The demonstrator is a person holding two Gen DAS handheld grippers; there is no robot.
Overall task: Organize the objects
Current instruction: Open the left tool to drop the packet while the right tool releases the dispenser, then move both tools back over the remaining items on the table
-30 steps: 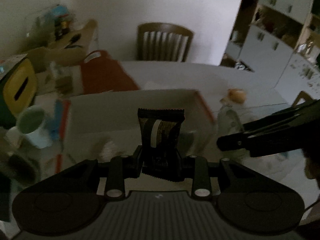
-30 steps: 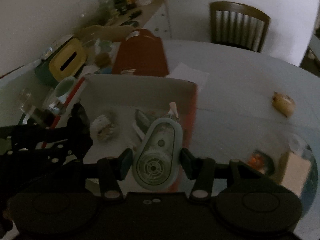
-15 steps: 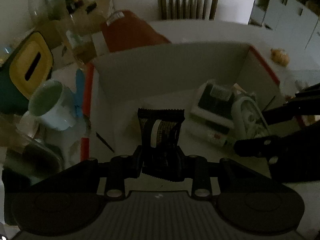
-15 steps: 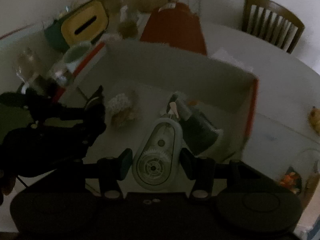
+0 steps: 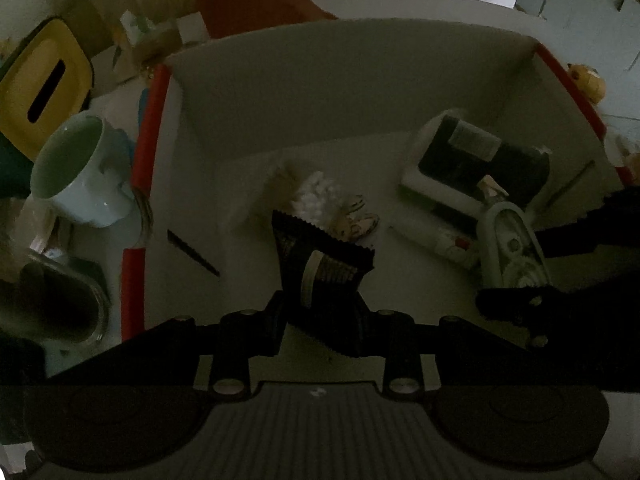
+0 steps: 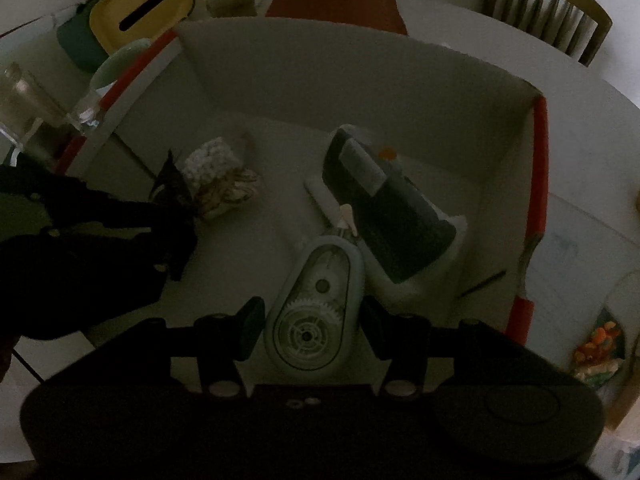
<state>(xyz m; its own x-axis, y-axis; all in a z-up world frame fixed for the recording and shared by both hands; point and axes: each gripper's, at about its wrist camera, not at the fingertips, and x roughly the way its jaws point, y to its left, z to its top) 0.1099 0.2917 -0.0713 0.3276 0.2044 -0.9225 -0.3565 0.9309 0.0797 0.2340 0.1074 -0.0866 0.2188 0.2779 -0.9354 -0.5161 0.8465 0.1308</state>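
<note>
A white cardboard box (image 5: pixel 360 80) with red edges fills both views (image 6: pixel 340 80). My left gripper (image 5: pixel 320 308) is shut on a dark snack packet (image 5: pixel 324 272), which tilts left low over the box floor. My right gripper (image 6: pixel 310 316) is shut on a pale green correction-tape dispenser (image 6: pixel 320 280) that leans right, its tip near a dark pack (image 6: pixel 384 208) lying in the box. In the left wrist view the dispenser (image 5: pixel 510 240) shows at the right. The left gripper's packet (image 6: pixel 172 184) shows at the left of the right wrist view.
In the box lie a small bag of white puffs (image 5: pixel 320 196) and a white tube (image 5: pixel 436 236). Left of the box stand a pale mug (image 5: pixel 76 172), a yellow-lidded container (image 5: pixel 40 80) and a glass (image 6: pixel 24 108). A red bag (image 5: pixel 256 4) and a chair (image 6: pixel 548 4) are behind.
Both grippers have dropped lower into the box and the view has closed in. The snack packet now tilts left and the dispenser now leans right in their fingers.
</note>
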